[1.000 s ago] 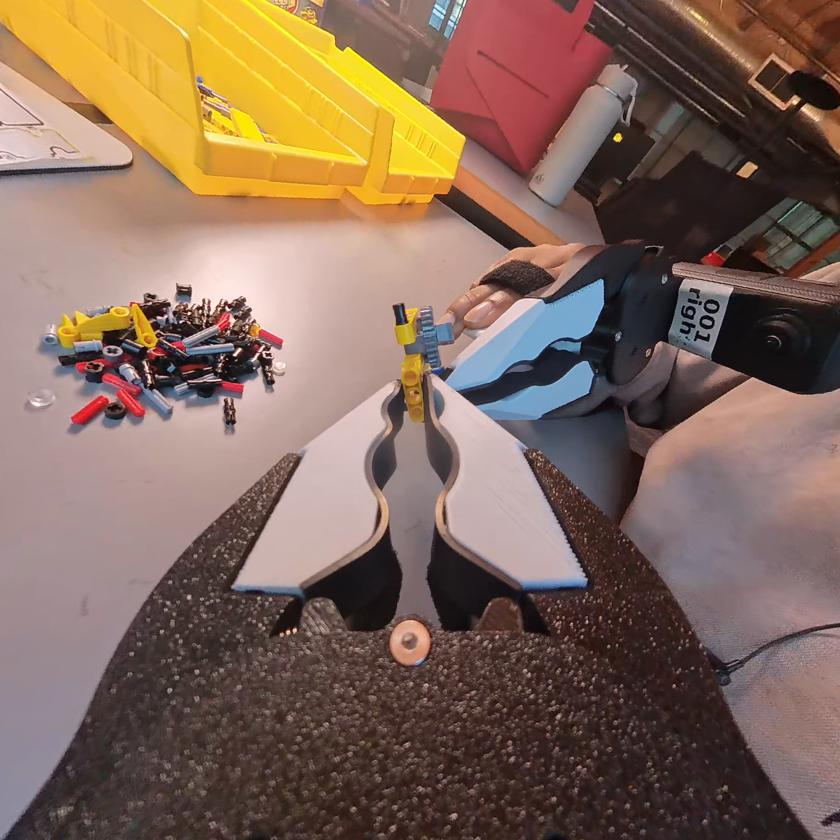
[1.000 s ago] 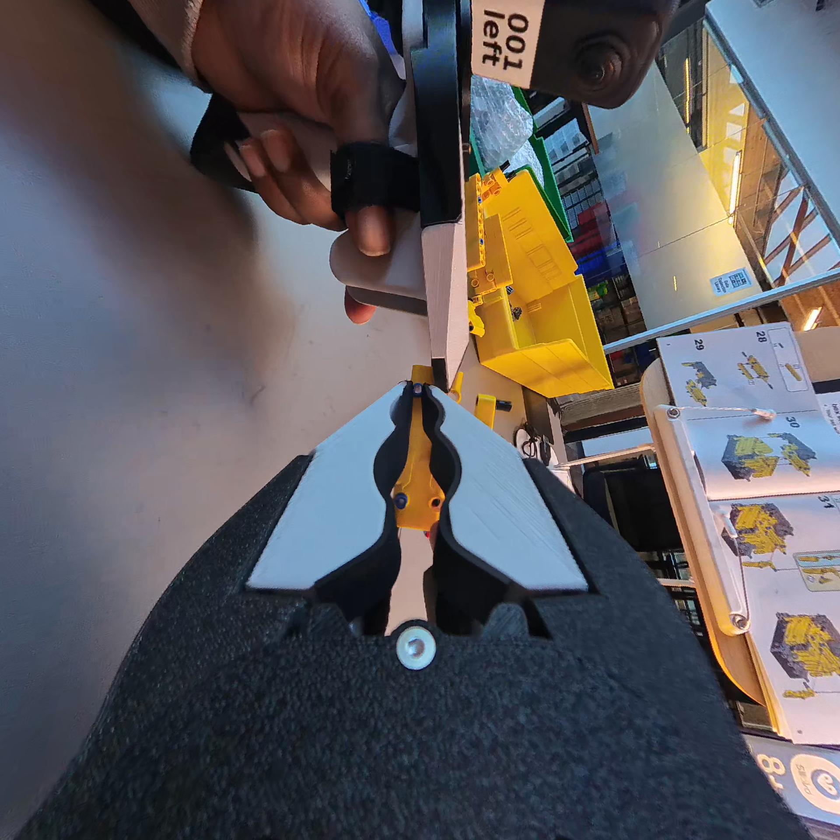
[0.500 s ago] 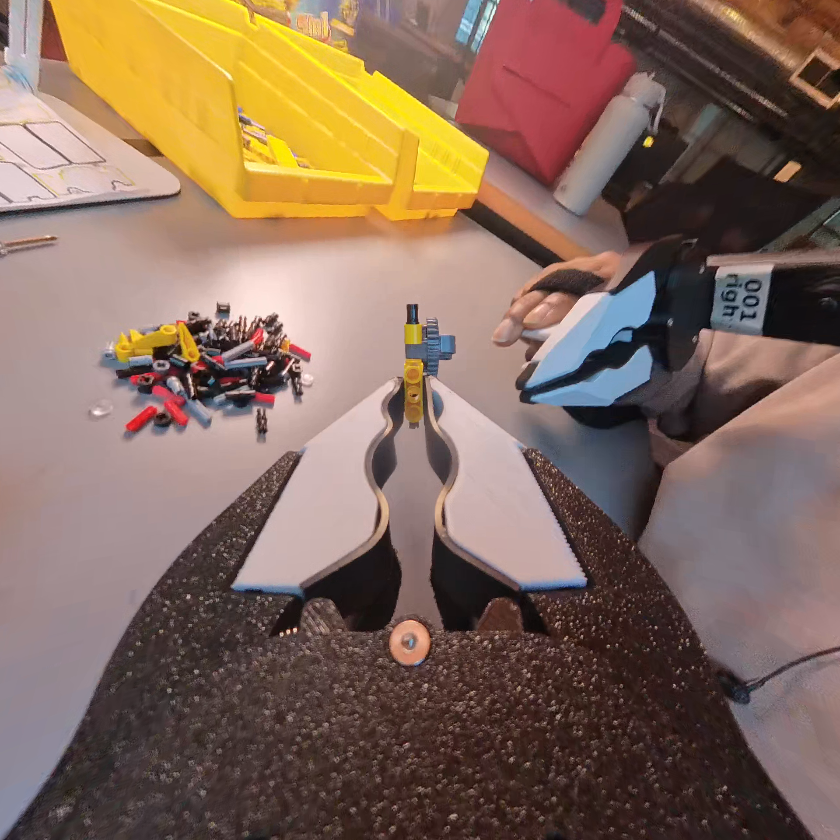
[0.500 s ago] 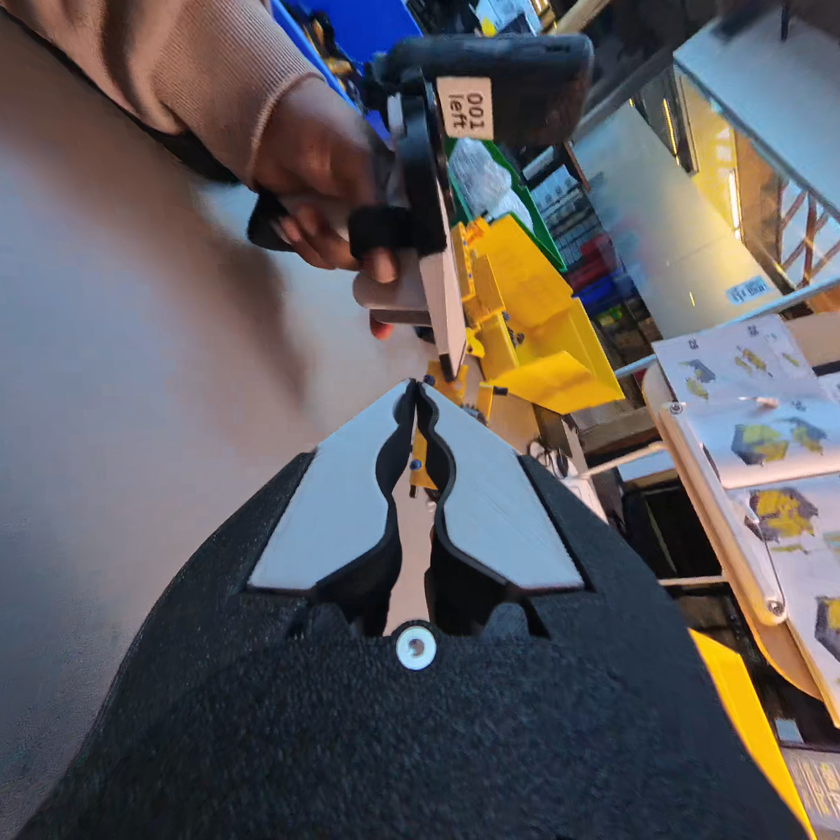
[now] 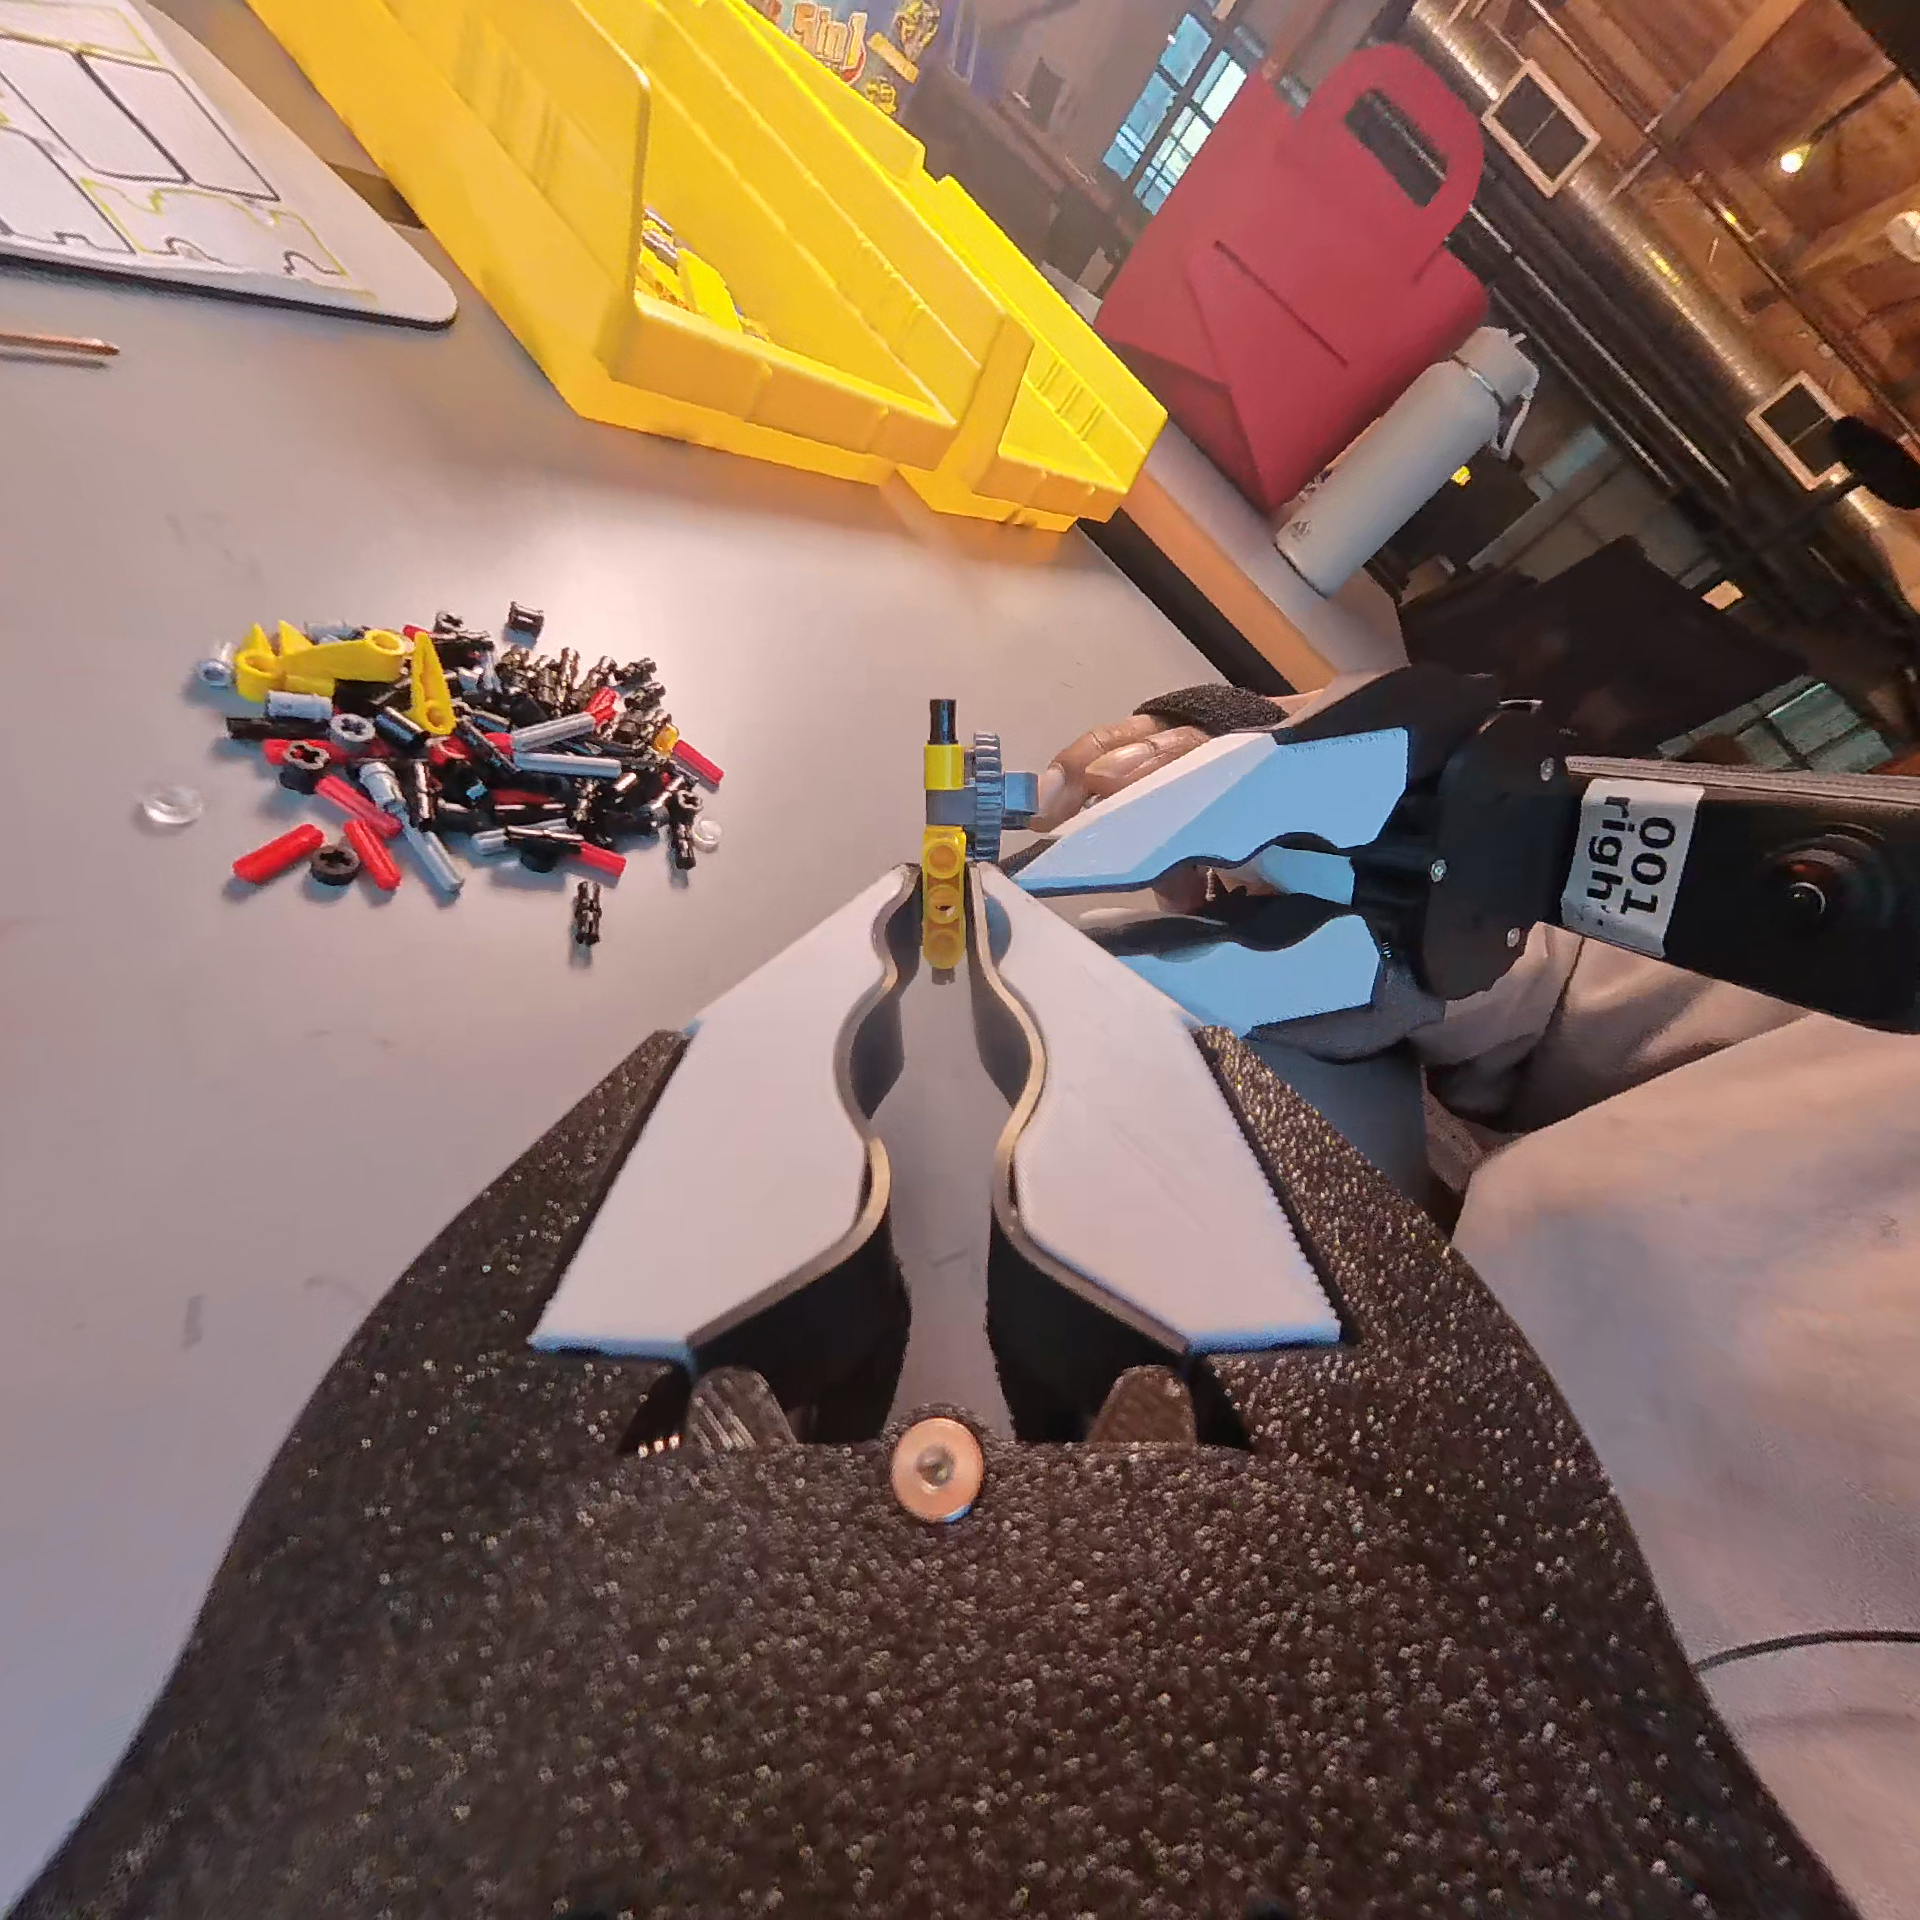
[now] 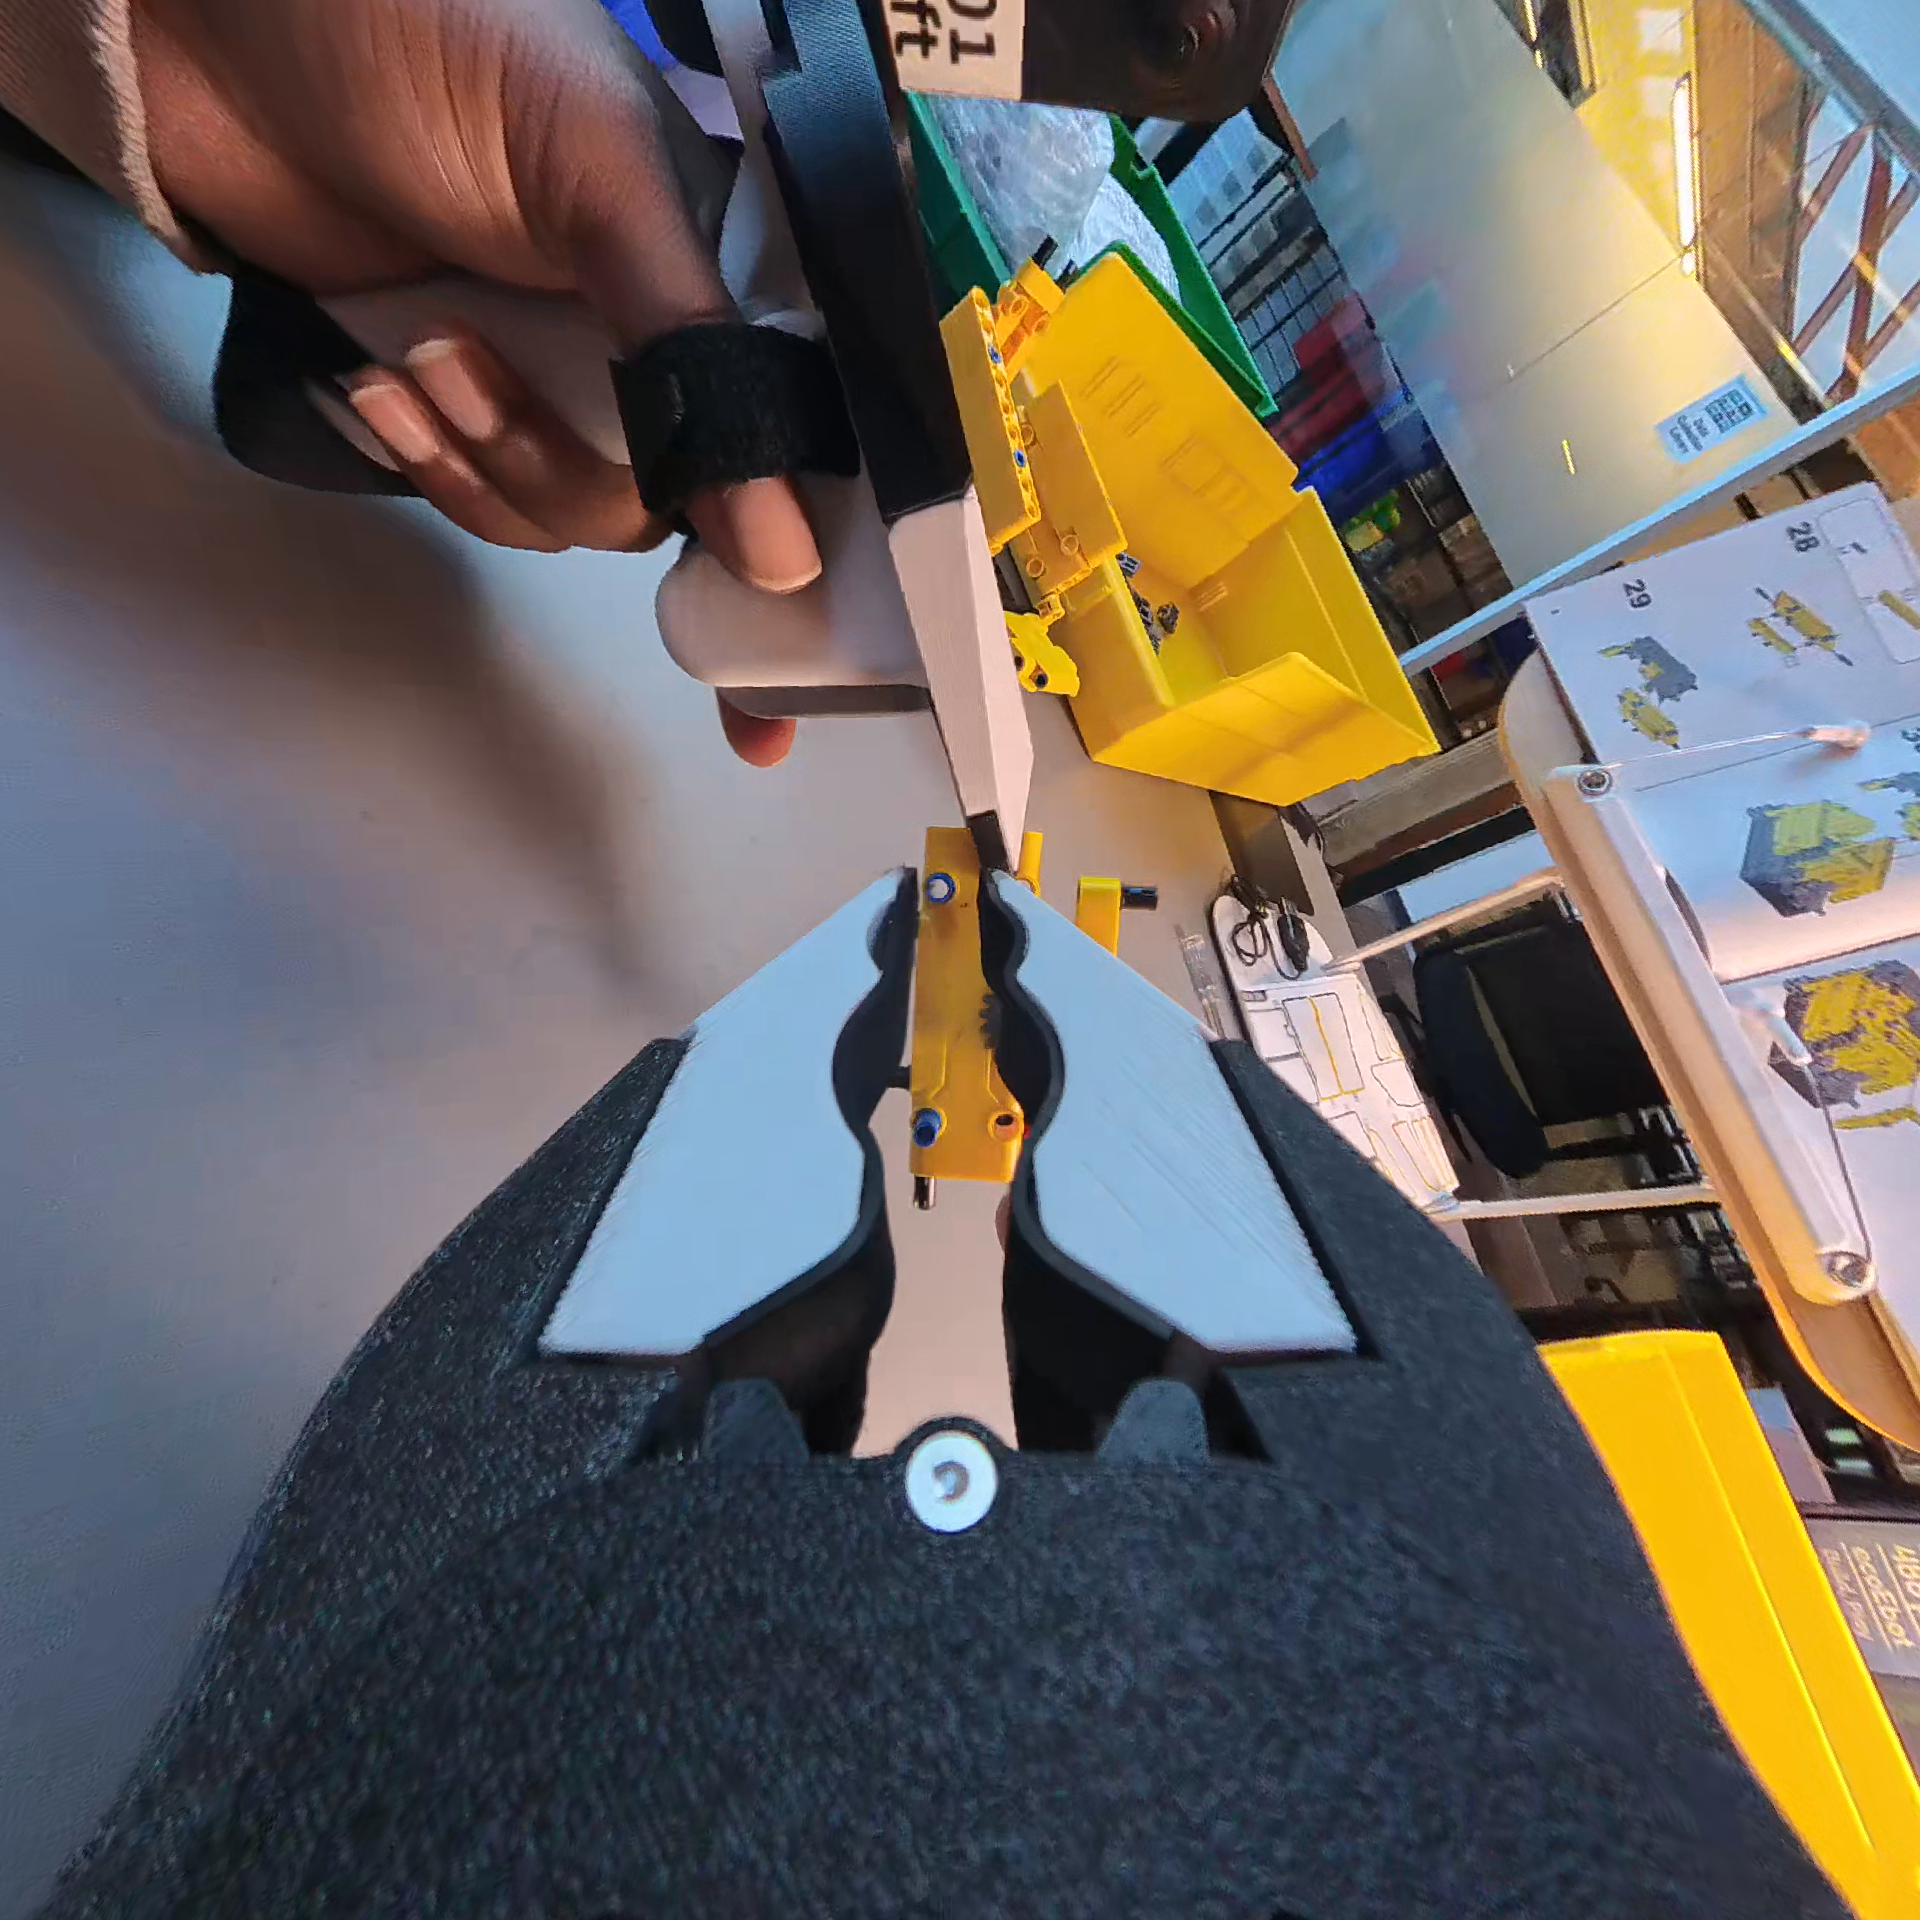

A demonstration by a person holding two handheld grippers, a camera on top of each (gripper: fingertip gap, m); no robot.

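Grippers clamped on small plastic toy assemblies, fingertips nearly touching.
Left gripper [image 5: 945, 894] fingers are closed on yellow beam with gear [image 5: 943, 831]; right gripper [image 6: 951, 888] fingers on yellow panel piece [image 6: 954, 1049]. Both judged light, rigid, slippery; flat sides are best gripped.

Left wrist view: riding close behind its own fingers, looking forward and down across the grey table [image 5: 312, 1091], toward yellow bins [image 5: 790, 343] at the far side. Right wrist view: same close perch, rolled sideways, facing left. Shared: the table, the bins, and each other's gripper, close in.
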